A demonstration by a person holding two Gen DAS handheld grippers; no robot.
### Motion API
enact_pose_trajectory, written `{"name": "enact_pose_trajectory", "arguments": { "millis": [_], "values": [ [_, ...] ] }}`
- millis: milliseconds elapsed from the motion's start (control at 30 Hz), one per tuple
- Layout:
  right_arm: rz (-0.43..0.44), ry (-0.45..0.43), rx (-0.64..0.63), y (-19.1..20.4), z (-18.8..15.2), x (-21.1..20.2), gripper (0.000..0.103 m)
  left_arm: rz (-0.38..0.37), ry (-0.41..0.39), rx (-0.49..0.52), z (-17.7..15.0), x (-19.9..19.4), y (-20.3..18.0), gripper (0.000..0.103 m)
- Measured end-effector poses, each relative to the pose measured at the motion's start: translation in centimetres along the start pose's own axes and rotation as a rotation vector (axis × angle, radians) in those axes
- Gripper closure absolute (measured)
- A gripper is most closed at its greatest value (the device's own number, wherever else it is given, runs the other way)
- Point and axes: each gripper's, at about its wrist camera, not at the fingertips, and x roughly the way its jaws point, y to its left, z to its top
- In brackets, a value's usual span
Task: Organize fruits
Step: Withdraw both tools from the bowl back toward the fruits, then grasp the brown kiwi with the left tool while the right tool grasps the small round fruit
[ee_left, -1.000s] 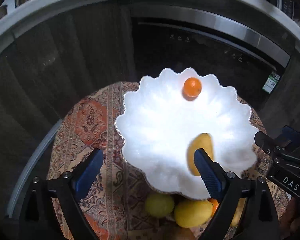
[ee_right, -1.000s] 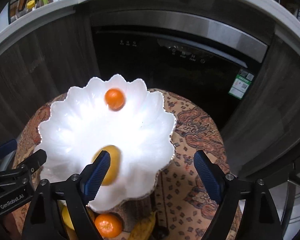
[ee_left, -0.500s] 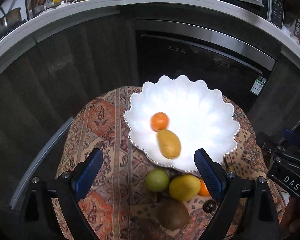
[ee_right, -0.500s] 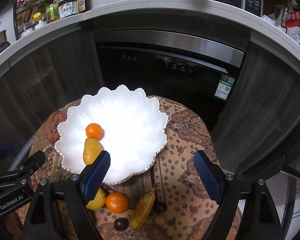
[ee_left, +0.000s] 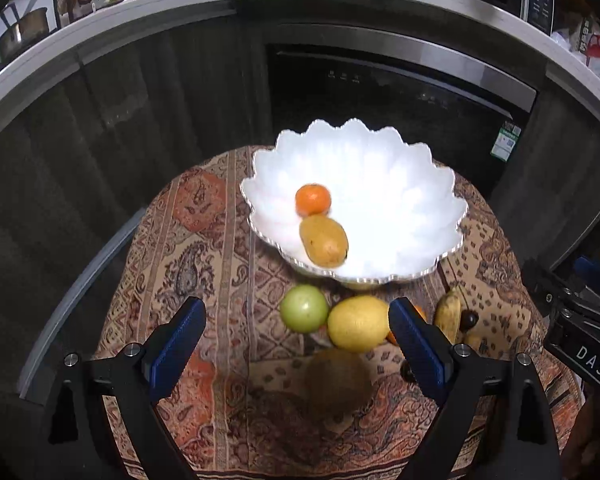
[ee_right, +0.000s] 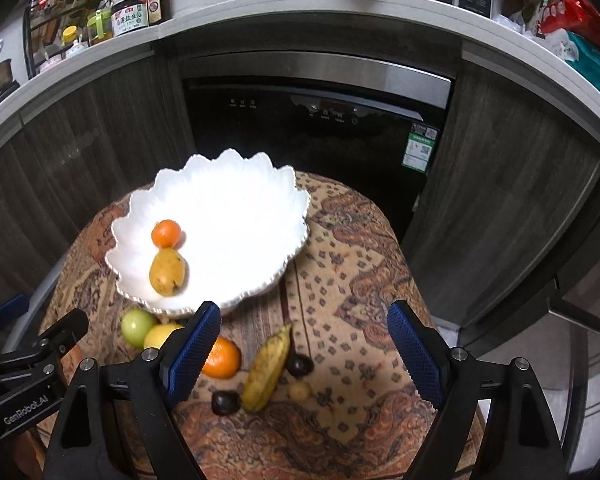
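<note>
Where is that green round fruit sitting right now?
The green fruit lies on the patterned cloth, just outside the white bowl's near rim, touching the yellow fruit on its right in the left wrist view.

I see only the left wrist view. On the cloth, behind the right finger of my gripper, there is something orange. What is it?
Observer: The right wrist view shows a whole orange lying on the cloth, just left of the banana.
Operator: I cannot count the small dark fruits from here. How many are there?
Observer: Two. One dark fruit lies right of the banana, the other dark fruit by its near end.
Operator: Does the right gripper hold anything?
Observer: No. The right gripper is open, with only cloth between its fingers.
</note>
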Motion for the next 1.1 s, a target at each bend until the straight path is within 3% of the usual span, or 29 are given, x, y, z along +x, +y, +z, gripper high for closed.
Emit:
{"name": "enact_pose_trajectory", "arguments": {
  "millis": [767, 1100],
  "values": [
    [-0.039, 0.038, 0.015, -1.9, -6.0, 2.5, 0.017, 0.01, 0.072, 0.026, -5.4, 4.4, -2.2, 0.012],
    [-0.028, 0.055, 0.03, -2.2, -7.4, 4.1, 0.017, 0.012, 0.114, 0.013, -6.5, 6.8, -2.7, 0.024]
  ]
}}
